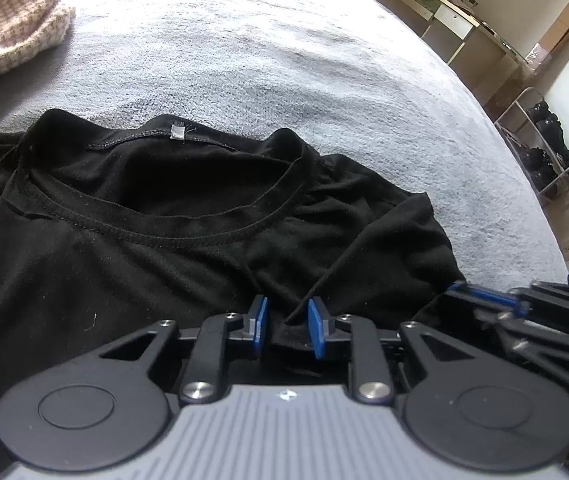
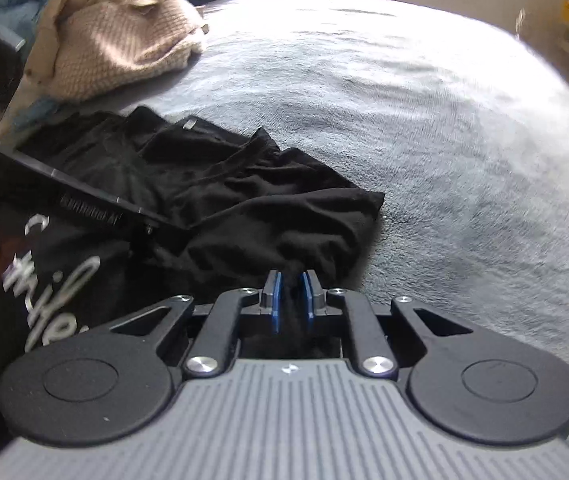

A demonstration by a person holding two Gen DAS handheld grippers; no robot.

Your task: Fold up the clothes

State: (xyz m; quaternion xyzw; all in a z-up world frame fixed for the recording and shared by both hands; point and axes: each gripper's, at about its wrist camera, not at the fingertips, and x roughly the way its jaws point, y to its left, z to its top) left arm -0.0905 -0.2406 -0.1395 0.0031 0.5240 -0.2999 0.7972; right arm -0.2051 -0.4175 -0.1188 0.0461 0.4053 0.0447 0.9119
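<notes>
The left gripper (image 1: pixel 287 322) points down at the bed with its blue pads narrowly apart, and a ridge of black fabric runs between them; whether the pads actually press on the cloth cannot be told from its own view. The right gripper (image 2: pixel 291 300) has its pads drawn close together on a bunch of the same black cloth, which fills the gap between them. In the left wrist view the right gripper shows at about three o'clock, at the edge of the garment.

Both tools work on a black T-shirt (image 1: pixel 132 216), which lies crumpled on a grey fleecy blanket (image 1: pixel 324 80) covering the bed. From the left gripper the shirt spreads toward twelve and nine o'clock. Its round neckline faces up, with a ribbed, stitched collar and a small white tag (image 1: pixel 177 132) sewn at the back of the neck; nothing on the tag can be read. The sleeve near the right gripper is rumpled into folds. In the right wrist view, white cursive lettering (image 2: pixel 64 280) shows on the shirt at about nine o'clock, partly hidden; only fragments like "il" can be made out.

Further out, a pink-and-cream checked knit (image 1: pixel 8 28) lies heaped at about eleven o'clock. Beyond the bed, at about two o'clock, stands a desk (image 1: pixel 456 20).
</notes>
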